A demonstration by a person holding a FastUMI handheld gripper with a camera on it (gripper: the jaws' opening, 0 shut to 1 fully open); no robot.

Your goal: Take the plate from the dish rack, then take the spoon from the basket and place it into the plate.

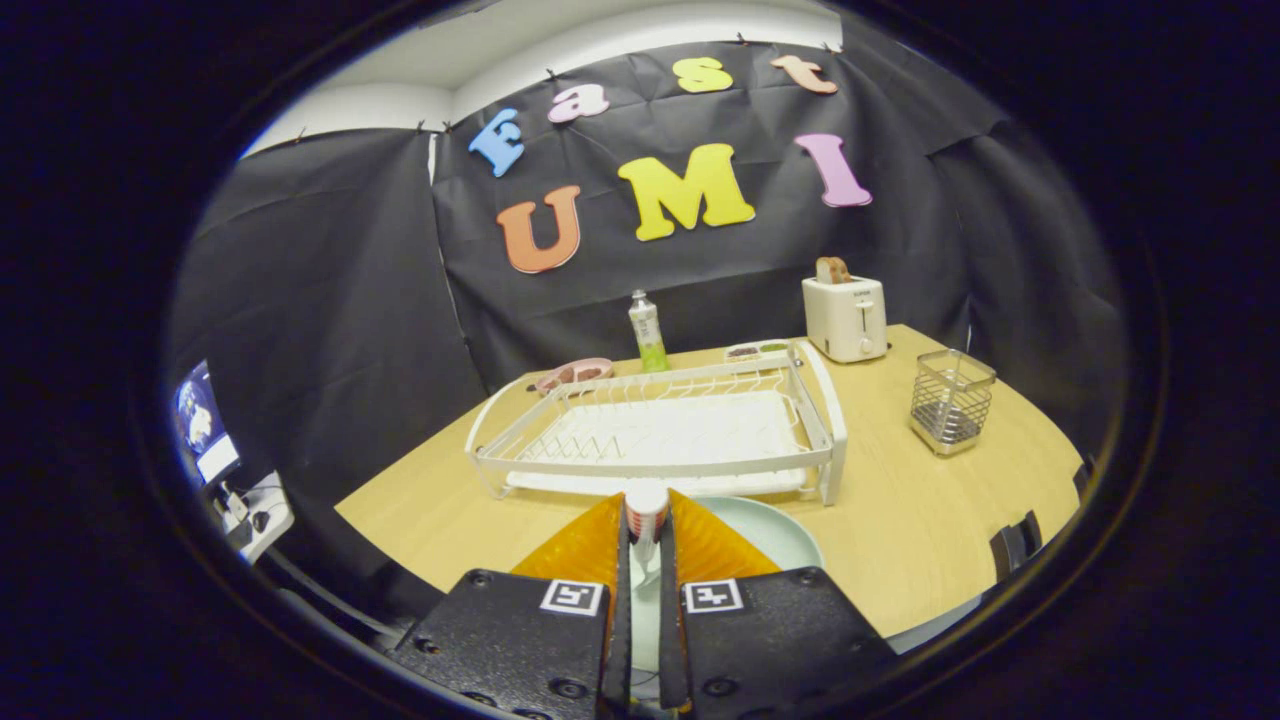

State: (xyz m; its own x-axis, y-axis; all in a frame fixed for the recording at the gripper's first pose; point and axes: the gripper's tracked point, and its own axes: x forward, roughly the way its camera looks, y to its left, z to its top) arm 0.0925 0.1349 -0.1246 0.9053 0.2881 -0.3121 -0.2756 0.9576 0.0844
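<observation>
Seemingly upright, spoon (646, 515) handle pointing up, tool (645, 545) clenched on it, above plate (775, 530), dish rack (660, 430) beyond.

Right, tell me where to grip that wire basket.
Take the wire basket by its top rim, from above, one finger inside: it stands upright and open-topped, free on the table right of the dish rack. The gripper, shut on the spoon over the plate, must let go first.
</observation>
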